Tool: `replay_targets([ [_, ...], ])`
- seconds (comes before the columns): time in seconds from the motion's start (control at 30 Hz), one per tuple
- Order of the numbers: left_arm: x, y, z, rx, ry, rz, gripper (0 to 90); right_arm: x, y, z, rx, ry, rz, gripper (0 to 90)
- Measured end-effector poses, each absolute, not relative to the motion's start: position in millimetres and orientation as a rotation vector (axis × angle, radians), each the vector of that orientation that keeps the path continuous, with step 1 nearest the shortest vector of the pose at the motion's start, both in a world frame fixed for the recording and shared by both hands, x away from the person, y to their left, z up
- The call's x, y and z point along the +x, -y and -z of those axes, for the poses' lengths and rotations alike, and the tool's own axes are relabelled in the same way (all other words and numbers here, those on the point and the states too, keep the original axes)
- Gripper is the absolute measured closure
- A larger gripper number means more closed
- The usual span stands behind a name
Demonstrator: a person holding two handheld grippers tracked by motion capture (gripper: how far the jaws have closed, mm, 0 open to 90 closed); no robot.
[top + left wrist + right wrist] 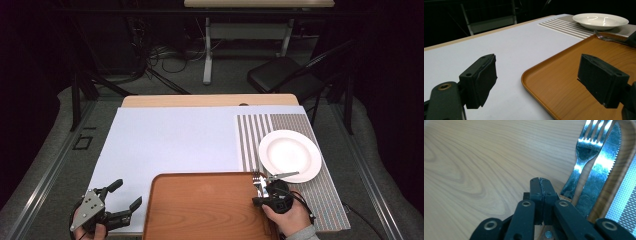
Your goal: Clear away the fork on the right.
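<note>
on the bench [165,145], under a pale sheet, sits a brown wooden tray [200,210] at the near edge, centre-right. a striped mat [295,125] lies to its right, touching the tray's right rim, with a white plate [290,155] on it.

right tool [266,196]: held in the person's right hand [287,217] over the tray's far right corner. jaws together, pads meeting face to face with nothing between them, seen plainly in the right gripper view [540,182]. tip hangs low above the tray floor, just left of the cutlery.

fork [584,157] and knife [601,172]: side by side in the tray's right corner, against the rim, fork on the left and knife on the right in the right gripper view. knife's serrated edge faces the rim. the two look to be touching along their length. from above, the fork [257,180] tines point to the far side; a thin metal piece [285,175] reaches across the tray rim toward the plate, cannot tell which utensil it is.

left tool [120,197]: at the bench's near left corner, beside the tray and clear of it. jaws wide apart, nothing between them; in the left gripper view [536,82] one jaw stands over the pale sheet, the other over the tray's near left corner. the plate [600,21] and fork tines [599,35] show far off.
</note>
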State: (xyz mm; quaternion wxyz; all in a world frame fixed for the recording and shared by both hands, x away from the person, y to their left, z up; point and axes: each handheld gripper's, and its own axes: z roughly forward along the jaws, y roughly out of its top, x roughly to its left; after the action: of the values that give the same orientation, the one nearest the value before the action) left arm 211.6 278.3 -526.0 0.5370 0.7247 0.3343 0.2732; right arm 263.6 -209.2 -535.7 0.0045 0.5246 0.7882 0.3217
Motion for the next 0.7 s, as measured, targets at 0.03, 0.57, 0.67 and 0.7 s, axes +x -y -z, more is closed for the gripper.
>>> replay_targets([
  [0.03, 212, -278, 526, 1.726, -0.796, -0.650, 15.7, 263, 210, 535, 1.647, -2.467, -1.028, 87.0],
  [0.57, 212, -278, 526, 1.723, -0.805, -0.655, 15.7, 252, 221, 511, 1.389, -2.409, -1.121, 54.1],
  [0.67, 211, -279, 526, 1.728, -0.806, -0.653, 15.7, 251, 224, 508, 1.339, -2.406, -1.070, 51.7],
  [0.7, 211, -279, 526, 1.728, -0.806, -0.654, 15.7, 250, 225, 507, 1.334, -2.403, -1.057, 51.8],
])
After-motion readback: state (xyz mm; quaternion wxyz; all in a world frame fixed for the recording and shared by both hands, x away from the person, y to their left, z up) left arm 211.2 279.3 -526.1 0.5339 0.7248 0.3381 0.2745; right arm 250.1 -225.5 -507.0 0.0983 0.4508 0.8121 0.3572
